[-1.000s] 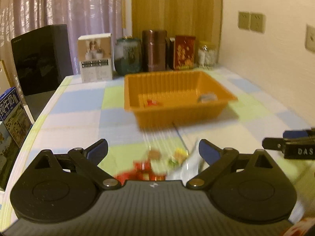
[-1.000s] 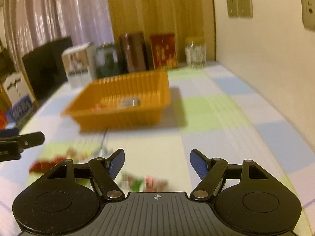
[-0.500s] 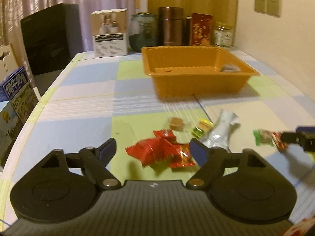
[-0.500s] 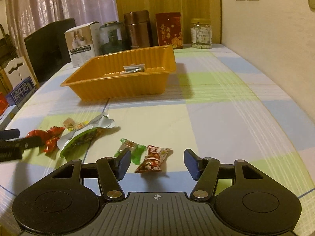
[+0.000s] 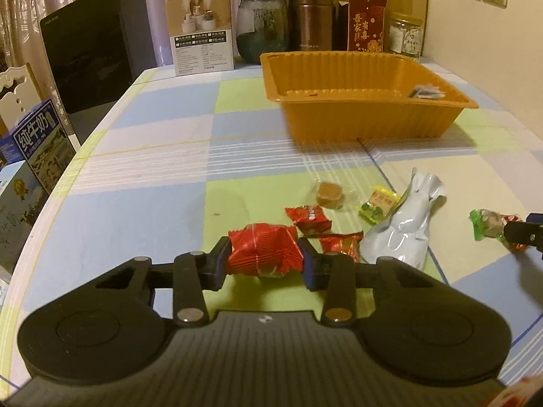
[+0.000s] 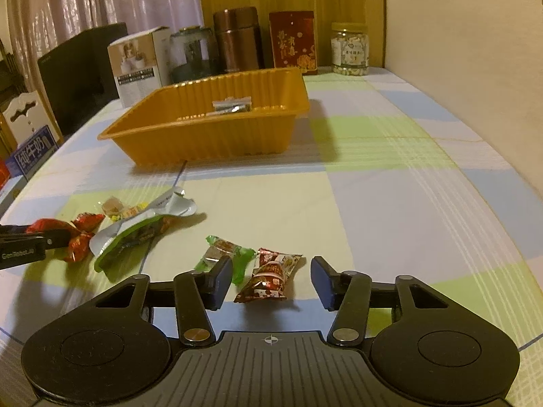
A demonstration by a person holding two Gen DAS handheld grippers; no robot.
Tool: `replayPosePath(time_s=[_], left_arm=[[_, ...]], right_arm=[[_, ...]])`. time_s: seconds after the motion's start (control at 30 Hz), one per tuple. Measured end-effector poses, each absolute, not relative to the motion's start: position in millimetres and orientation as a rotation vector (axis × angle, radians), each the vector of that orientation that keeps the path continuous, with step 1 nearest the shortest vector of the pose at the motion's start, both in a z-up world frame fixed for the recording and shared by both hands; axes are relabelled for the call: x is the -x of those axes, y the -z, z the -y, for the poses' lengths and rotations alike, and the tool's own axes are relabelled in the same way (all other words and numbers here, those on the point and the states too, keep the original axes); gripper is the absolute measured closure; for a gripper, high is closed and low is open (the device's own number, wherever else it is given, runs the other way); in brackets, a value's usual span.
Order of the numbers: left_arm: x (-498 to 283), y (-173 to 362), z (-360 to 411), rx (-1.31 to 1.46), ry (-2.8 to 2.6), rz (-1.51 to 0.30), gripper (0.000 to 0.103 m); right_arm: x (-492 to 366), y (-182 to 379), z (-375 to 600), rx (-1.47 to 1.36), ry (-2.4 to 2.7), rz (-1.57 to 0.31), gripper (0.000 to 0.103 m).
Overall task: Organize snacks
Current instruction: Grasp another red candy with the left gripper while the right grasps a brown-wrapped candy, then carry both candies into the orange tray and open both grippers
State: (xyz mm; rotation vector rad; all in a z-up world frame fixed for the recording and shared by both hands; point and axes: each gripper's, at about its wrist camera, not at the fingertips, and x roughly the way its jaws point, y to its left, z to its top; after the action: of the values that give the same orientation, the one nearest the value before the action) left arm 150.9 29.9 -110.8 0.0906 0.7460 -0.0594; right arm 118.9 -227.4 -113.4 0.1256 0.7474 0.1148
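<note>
Left tool (image 5: pixel 265 260) is closing on the big red candy (image 5: pixel 264 252). Pads look like they're touching both sides of the wrapper already, so basically gripping it, lower middle of the left view. Candy's prob super light, crinkly foil, soft-ish. I'd guess it squashes and slips if you pinch the twisted ends, so take it across the fat middle, which is where the pads sit rn.

Right tool (image 6: pixel 271 279) is also closing but not there yet, jaws apart w/ gaps both sides. The red-white candy (image 6: pixel 269 279) lies between them on the desk (image 6: pixel 390 210), lower center of the right view, tilted a bit. The green candy (image 6: pixel 224 254) is touching or just beside the left pad, so it might get nudged imo.

Rest of the snacks: two small red ones, a brown one, a yellow one and a silver pouch (image 5: pixel 405 224), center-right of the left view. Orange tray (image 5: pixel 359 118) is upper middle, well apart from both tools, w/ a small dark packet (image 5: pixel 426 91) inside.
</note>
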Motion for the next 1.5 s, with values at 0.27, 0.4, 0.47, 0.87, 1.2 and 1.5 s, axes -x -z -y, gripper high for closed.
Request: replayPosePath(time_s=[0.27,0.4,0.47,0.87,1.2,1.5], left_arm=[[-150,111,-27,-0.116,0.058,-0.744,0.073],[-145,108,-25,-0.128,0.054,-0.732,0.079],[-143,105,-25,-0.133,0.054,-0.722,0.079],[-143,70,-18,-0.092,0.086,-0.652,0.079],[-183,34,15,-0.084,0.189,-0.559,0.079],[-243,19,32,-0.037,0.242,-0.516,0.079]], right_arm=[[-120,116,223,-0.079,-0.096,-0.760,0.077],[-118,114,224,-0.076,-0.086,-0.764,0.078],[-116,112,225,-0.078,-0.081,-0.757,0.079],[-118,80,220,-0.116,-0.126,-0.682,0.079],[-164,35,218,-0.131,-0.171,-0.562,0.079],[-224,24,224,-0.121,-0.165,-0.521,0.079]])
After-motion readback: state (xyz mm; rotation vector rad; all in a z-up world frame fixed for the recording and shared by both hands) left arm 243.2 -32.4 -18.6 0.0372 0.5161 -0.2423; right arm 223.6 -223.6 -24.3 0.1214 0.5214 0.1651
